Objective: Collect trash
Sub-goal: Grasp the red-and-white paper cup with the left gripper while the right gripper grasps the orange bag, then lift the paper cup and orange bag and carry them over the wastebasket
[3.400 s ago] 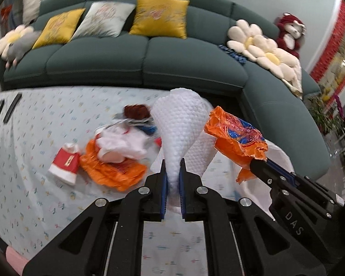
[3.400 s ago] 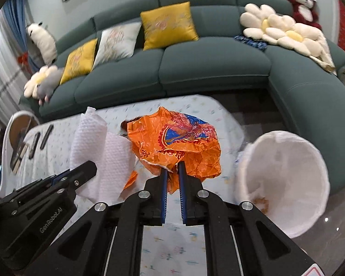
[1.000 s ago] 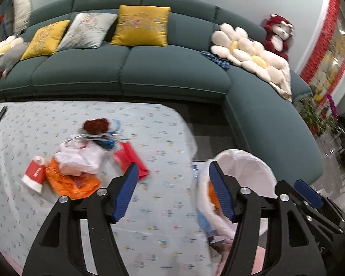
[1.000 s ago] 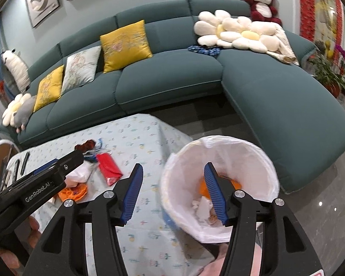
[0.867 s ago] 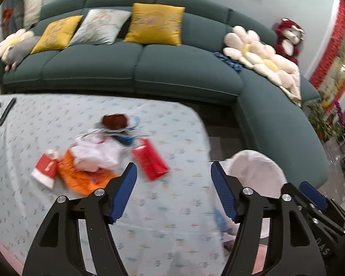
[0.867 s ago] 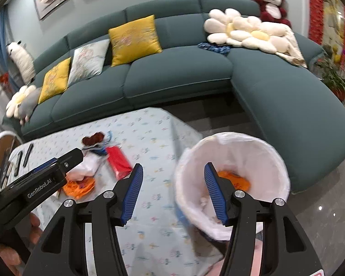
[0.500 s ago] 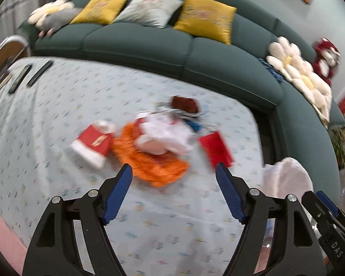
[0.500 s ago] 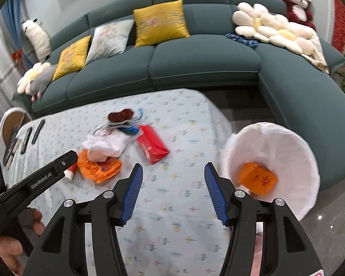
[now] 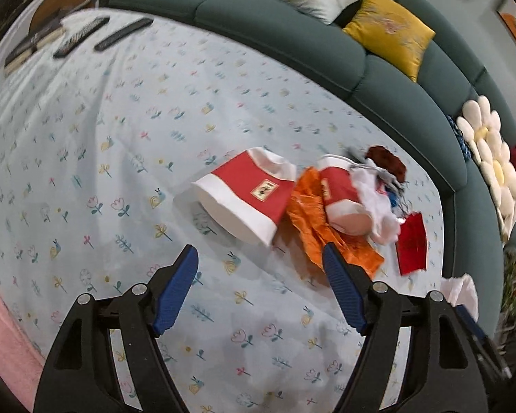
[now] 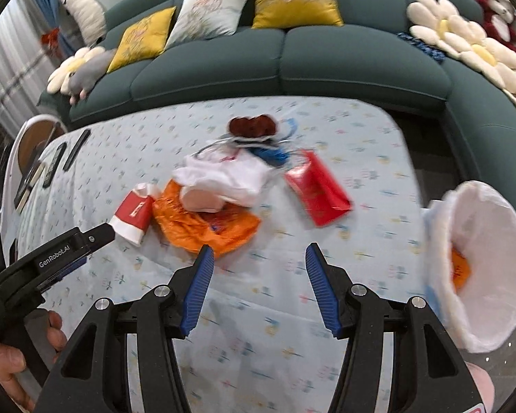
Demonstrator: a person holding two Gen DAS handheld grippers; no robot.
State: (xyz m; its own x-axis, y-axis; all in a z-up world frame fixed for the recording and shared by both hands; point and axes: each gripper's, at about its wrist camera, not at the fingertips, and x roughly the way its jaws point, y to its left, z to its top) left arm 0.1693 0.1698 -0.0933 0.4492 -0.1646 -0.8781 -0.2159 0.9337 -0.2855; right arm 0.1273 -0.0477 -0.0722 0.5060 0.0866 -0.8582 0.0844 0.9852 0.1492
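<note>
A pile of trash lies on the flowered tablecloth (image 9: pixel 120 130). It holds a tipped red and white paper cup (image 9: pixel 247 192), a crumpled orange wrapper (image 9: pixel 326 234), a second red cup (image 9: pixel 340 192), white plastic (image 10: pixel 223 175) and a red packet (image 10: pixel 316 189). My left gripper (image 9: pixel 258 253) hangs open just short of the tipped cup, with nothing between its jaws. My right gripper (image 10: pixel 258 251) is open and empty above the cloth, near the orange wrapper (image 10: pixel 203 227). The white-lined bin (image 10: pixel 478 268) at the right holds an orange wrapper (image 10: pixel 461 268).
A green sofa (image 10: pixel 292 58) with yellow cushions curves behind the table. Remote controls (image 9: pixel 124 34) lie at the table's far left end. A hand (image 10: pixel 3 361) holds the left gripper (image 10: pixel 96 235) at the lower left of the right wrist view.
Both grippers let go of the paper towel and orange wrapper at the bin, opened, and swung left and down over the table toward the trash pile.
</note>
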